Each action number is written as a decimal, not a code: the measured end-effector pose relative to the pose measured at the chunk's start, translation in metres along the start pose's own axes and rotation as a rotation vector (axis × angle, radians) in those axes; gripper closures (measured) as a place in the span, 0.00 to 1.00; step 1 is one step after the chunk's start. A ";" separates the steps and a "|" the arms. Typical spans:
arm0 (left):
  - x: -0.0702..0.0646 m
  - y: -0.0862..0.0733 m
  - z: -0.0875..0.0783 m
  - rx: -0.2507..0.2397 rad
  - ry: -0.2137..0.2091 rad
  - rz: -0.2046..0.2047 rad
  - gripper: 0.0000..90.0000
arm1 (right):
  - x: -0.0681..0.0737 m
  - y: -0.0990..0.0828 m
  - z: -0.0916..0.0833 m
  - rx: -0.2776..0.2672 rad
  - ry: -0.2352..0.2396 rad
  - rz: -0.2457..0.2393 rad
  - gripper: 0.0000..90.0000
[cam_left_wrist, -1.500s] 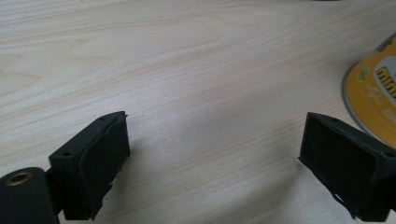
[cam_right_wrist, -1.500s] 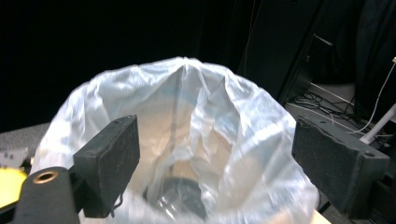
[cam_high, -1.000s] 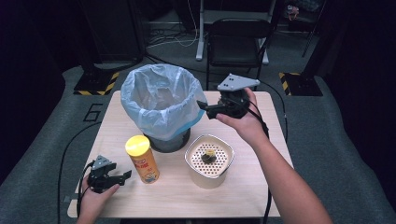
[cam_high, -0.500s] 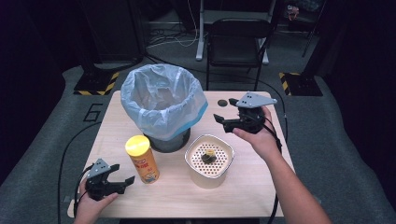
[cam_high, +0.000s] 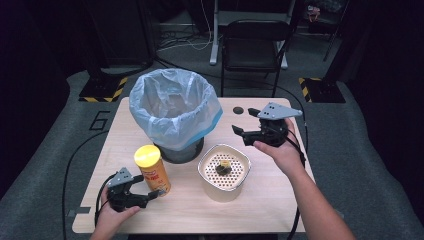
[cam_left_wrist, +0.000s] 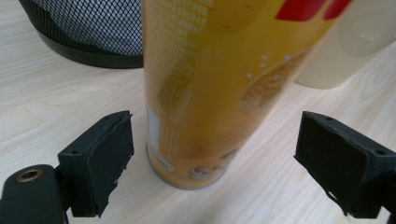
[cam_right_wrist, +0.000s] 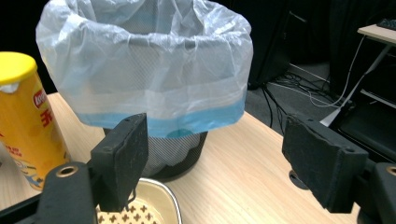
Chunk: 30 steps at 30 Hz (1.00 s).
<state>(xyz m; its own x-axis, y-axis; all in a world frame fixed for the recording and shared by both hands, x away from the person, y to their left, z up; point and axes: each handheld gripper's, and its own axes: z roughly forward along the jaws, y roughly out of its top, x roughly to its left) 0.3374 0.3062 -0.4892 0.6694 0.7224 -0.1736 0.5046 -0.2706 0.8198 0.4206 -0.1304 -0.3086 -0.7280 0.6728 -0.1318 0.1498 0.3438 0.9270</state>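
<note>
Left gripper view – chip can (cam_left_wrist: 210, 84) between parted tongs (cam_left_wrist: 224, 163), untouched

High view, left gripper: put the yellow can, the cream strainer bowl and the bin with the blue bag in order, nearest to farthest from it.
From the left gripper, jaws just opening either side of the can:
1. Yellow can, right at its jaws.
2. Cream strainer bowl, to the right, mid-table.
3. Bin, behind the can, toward the far edge.

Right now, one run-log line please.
left gripper: open, straddling chip can | right gripper: open, empty | jaws just opening
</note>
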 end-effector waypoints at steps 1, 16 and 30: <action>0.000 0.000 0.002 0.007 -0.005 -0.006 0.12 | 0.000 -0.001 -0.001 0.001 0.000 -0.002 0.25; 0.003 0.001 0.020 0.025 0.049 0.076 0.11 | -0.005 -0.016 -0.016 0.002 -0.029 -0.013 0.25; 0.002 0.002 0.028 0.009 0.077 0.115 0.26 | -0.011 -0.039 -0.029 0.009 -0.053 0.001 0.26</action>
<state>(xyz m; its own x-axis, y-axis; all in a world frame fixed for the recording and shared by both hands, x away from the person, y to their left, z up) 0.3553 0.2896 -0.5037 0.6792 0.7330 -0.0360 0.4319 -0.3596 0.8272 0.4037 -0.1701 -0.3327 -0.6914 0.7068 -0.1495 0.1568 0.3489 0.9240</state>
